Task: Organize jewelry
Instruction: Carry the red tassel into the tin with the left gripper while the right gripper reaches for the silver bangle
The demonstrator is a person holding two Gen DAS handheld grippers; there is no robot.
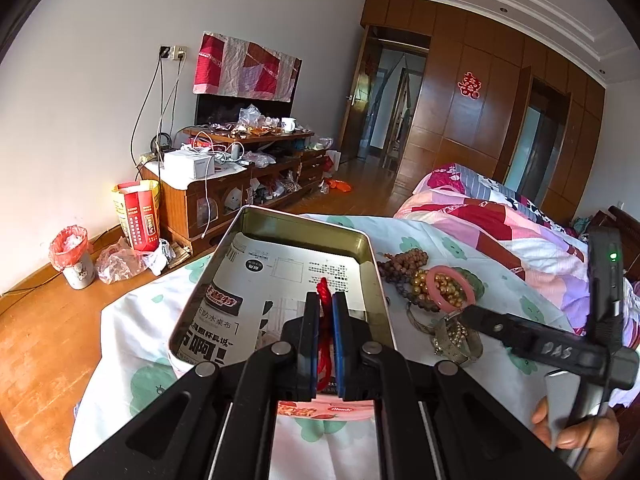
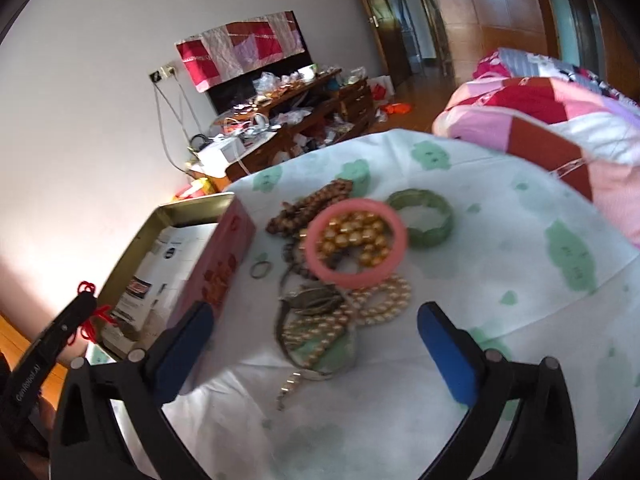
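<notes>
My left gripper point(image 1: 326, 304) is shut on a red knotted cord point(image 1: 325, 292) and holds it over the open tin box point(image 1: 236, 236), whose floor is lined with printed paper. The cord also shows in the right wrist view point(image 2: 98, 314). My right gripper point(image 2: 316, 330) is open and empty above a pile of jewelry: a pink bangle point(image 2: 356, 240) around gold beads point(image 2: 356, 236), a green bangle point(image 2: 422, 214), brown wooden beads point(image 2: 316, 200), pearl strands point(image 2: 376, 300) and a watch point(image 2: 316, 300). In the left wrist view the pile point(image 1: 436, 284) lies right of the tin.
The tin point(image 2: 216, 256) and the jewelry lie on a white cloth with green prints point(image 2: 500, 240). A pink patchwork quilt point(image 2: 540, 120) lies behind. A small ring point(image 2: 261, 270) sits beside the tin. A cluttered TV cabinet point(image 1: 240, 168) and a bin point(image 1: 74, 256) stand by the wall.
</notes>
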